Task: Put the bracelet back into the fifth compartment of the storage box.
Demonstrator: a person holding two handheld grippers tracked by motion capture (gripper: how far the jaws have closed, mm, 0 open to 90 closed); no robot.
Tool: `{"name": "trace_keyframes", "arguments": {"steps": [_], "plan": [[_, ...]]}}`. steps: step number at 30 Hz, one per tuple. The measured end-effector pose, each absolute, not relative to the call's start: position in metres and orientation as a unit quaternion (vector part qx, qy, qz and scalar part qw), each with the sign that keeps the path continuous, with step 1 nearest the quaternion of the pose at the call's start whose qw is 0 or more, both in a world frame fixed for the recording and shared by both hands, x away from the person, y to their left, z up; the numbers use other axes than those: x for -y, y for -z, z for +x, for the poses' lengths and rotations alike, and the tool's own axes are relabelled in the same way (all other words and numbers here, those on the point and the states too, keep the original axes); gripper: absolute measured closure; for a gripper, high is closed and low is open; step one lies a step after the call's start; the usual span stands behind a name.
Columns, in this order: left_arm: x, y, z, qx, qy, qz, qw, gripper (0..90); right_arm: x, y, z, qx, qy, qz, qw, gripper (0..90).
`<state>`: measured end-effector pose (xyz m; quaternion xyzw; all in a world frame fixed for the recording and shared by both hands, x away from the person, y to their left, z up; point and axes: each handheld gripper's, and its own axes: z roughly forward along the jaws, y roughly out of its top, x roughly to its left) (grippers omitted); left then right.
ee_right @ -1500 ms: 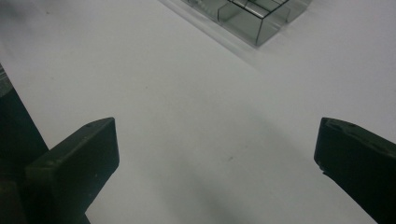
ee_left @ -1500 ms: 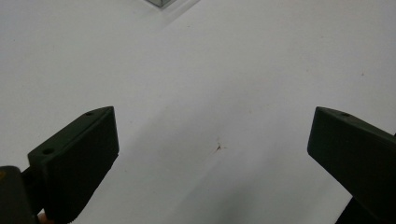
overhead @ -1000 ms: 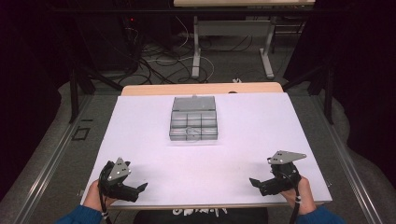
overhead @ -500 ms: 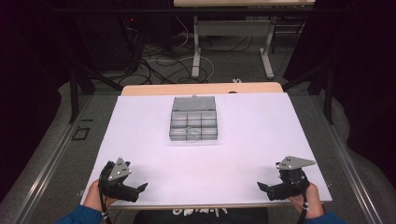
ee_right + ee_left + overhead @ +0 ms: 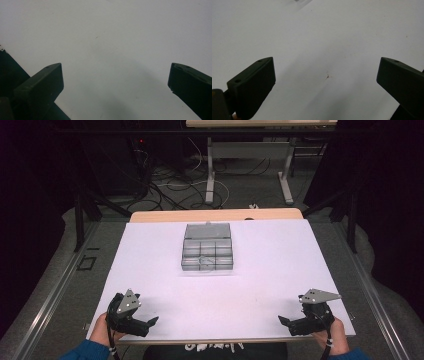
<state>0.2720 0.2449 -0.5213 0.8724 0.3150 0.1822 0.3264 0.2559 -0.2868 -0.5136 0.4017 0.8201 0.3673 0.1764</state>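
Both claws, left and right, spread, empty, at near worktop edge; grey compartmented plastic box untouched, nothing started.

Bright white table amid dark surroundings; gripper views soft, dim, faintly shadowed.

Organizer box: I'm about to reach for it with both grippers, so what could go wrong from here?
1. The organizer box sits far across the table from both hand-held grippers, so a long reach could shove it instead of gripping it.
2. The left hand-held gripper and right hand-held gripper hover at the near table edge; a dip could catch it.
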Motion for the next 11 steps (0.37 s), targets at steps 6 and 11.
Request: {"name": "trace_keyframes", "arguments": {"steps": [6, 11], "plan": [[-0.2442, 0.5221, 0.2719, -0.318, -0.175, 0.872, 0.328, 2.1, 0.2870, 0.5137, 0.2560, -0.824, -0.364, 0.397, 0.177, 0.0], [-0.2439, 0.5229, 0.2735, -0.317, -0.175, 0.873, 0.327, 2.1, 0.2867, 0.5147, 0.2570, -0.826, -0.364, 0.394, 0.173, 0.0]]}}
